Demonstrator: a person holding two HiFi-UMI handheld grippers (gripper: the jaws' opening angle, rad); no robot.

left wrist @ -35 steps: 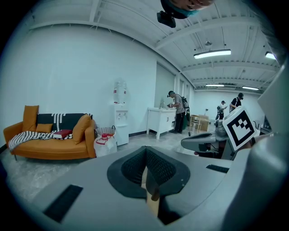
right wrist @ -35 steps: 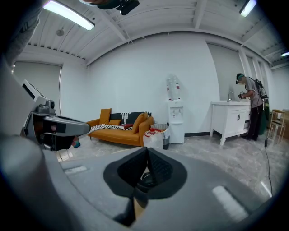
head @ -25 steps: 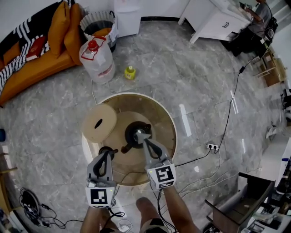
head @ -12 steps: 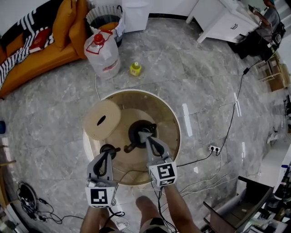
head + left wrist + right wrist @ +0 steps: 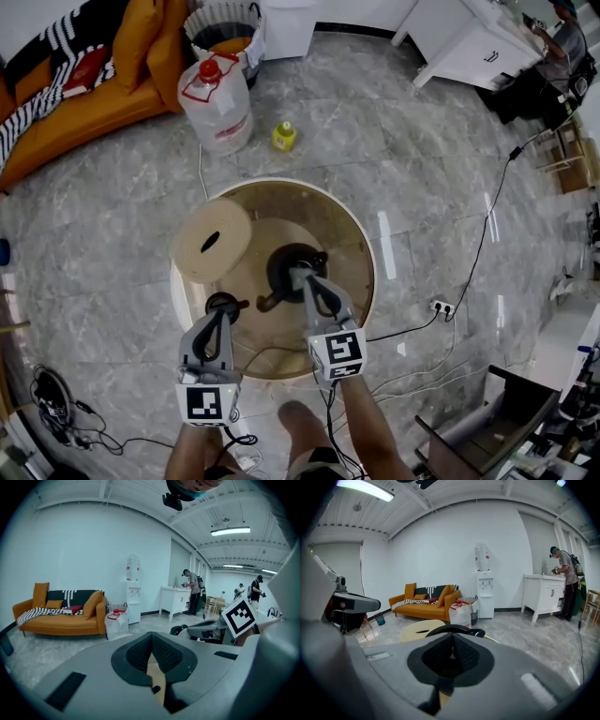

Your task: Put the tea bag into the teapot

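A grey marble floor (image 5: pixel 422 187), white walls (image 5: pixel 84 545) and ceiling strip lights (image 5: pixel 229 531) frame an orange sofa (image 5: pixel 56 623), a water dispenser (image 5: pixel 133 597) and a white cabinet (image 5: pixel 543 595).

Grey left gripper (image 5: pixel 225 310), right gripper (image 5: pixel 300 276); blk pads (image 5: pixel 167 656), marker cubes (image 5: pixel 337 349)

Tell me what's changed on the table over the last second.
Nothing has visibly moved, been gripped or released; only the head view drifted slightly. The right gripper stays shut over the teapot, and the left gripper stays shut beside the small dark round thing.
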